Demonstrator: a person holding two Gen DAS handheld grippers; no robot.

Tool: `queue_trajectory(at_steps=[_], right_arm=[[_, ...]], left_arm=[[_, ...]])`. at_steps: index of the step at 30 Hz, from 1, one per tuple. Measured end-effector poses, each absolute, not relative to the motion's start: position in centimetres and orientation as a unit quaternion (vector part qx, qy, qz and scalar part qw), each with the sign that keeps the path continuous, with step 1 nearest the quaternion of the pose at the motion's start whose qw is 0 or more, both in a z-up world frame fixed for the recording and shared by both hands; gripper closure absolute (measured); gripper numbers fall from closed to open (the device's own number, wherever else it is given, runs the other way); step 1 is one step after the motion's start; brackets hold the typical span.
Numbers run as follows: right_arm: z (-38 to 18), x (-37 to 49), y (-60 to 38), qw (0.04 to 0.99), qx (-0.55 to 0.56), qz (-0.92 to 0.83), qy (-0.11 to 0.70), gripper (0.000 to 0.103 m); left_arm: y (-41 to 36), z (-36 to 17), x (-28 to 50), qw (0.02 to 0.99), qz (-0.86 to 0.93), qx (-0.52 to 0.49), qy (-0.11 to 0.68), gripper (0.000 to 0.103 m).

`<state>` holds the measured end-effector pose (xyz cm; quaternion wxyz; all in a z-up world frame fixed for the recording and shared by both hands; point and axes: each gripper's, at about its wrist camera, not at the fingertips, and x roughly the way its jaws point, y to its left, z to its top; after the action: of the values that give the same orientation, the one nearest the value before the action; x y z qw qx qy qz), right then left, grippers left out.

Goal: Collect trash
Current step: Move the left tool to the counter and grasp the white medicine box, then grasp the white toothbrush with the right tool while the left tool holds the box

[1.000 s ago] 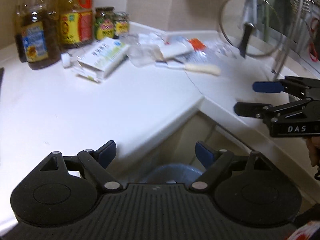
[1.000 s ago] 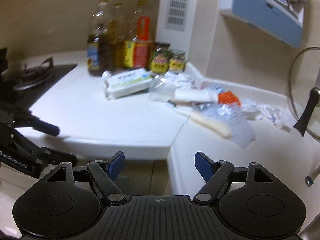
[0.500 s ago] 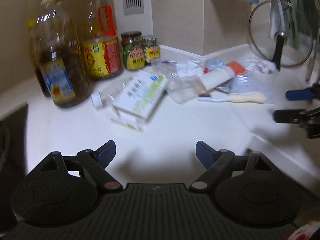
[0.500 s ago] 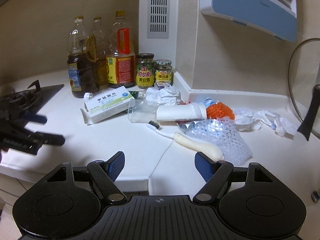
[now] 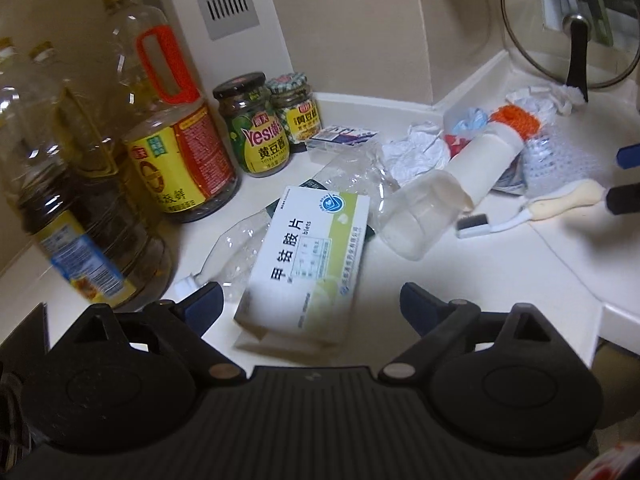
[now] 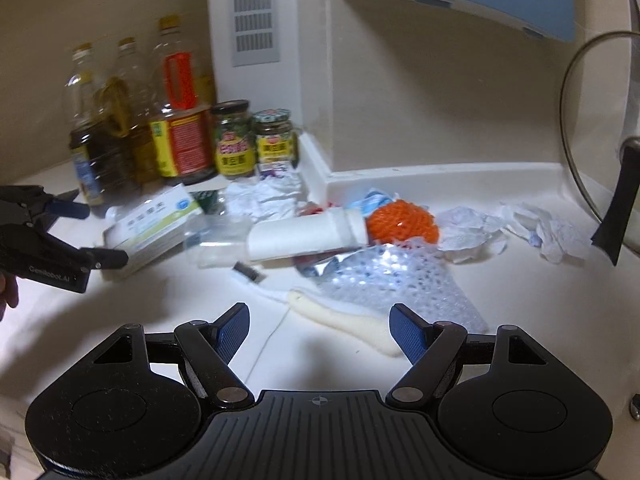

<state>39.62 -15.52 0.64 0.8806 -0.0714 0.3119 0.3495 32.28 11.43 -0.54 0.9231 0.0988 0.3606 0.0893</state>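
A white and green medicine box (image 5: 312,256) lies flat on the white counter (image 5: 500,280), its near end between the fingers of my left gripper (image 5: 310,306). Those jaws are opening and the pads stand clear of the box. Under the box is a crushed clear bottle (image 5: 240,248); a clear cup (image 5: 416,220) and a white tube (image 5: 484,160) lie to its right. My right gripper (image 6: 320,330) is open, low over the cream handle of a toothbrush (image 6: 348,328), beside bubble wrap (image 6: 400,280) and an orange net (image 6: 400,224). In the right wrist view the left gripper (image 6: 96,234) reaches the box (image 6: 156,224).
Oil bottles (image 5: 176,152) and two jars (image 5: 256,128) stand at the back left against the wall. Crumpled tissues (image 6: 540,228) lie at the right, where a glass lid (image 5: 568,28) leans. A dark hob edge (image 5: 24,340) shows at far left. The counter drops off at the near right.
Both grippers have moved forward over the counter toward the trash pile. The left one swung from the gap at the counter's corner to the medicine box, and its jaws have widened.
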Motion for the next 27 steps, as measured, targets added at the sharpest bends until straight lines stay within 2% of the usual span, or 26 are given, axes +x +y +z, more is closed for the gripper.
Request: queue_trajectory(at_steps=[5, 8, 11, 15, 18, 27], right_arm=[[0.3, 40.3, -15.8, 0.882, -0.069, 0.339, 0.319, 0.026], [-0.1, 40.2, -15.9, 0.880, -0.074, 0.336, 0.326, 0.026], [-0.2, 40.1, -15.7, 0.877, -0.077, 0.343, 0.329, 0.026], [-0.3, 40.4, -14.4, 0.870, -0.095, 0.364, 0.319, 0.027], [-0.6, 41.1, -13.0, 0.860, -0.125, 0.383, 0.312, 0.045], [-2.9, 42.6, -11.2, 0.826, -0.232, 0.410, 0.311, 0.048]], left_arm=[[12.7, -1.7, 34.7, 0.913, 0.078, 0.103, 0.386, 0.008], [13.4, -2.2, 35.8, 0.909, 0.071, 0.095, 0.400, 0.012], [13.8, -2.5, 36.4, 0.904, 0.071, 0.095, 0.412, 0.028], [13.7, -2.1, 36.0, 0.903, 0.078, 0.081, 0.415, 0.030], [13.3, -1.6, 34.4, 0.902, 0.088, 0.064, 0.418, 0.030], [12.0, -1.2, 28.1, 0.897, 0.088, -0.012, 0.433, 0.031]])
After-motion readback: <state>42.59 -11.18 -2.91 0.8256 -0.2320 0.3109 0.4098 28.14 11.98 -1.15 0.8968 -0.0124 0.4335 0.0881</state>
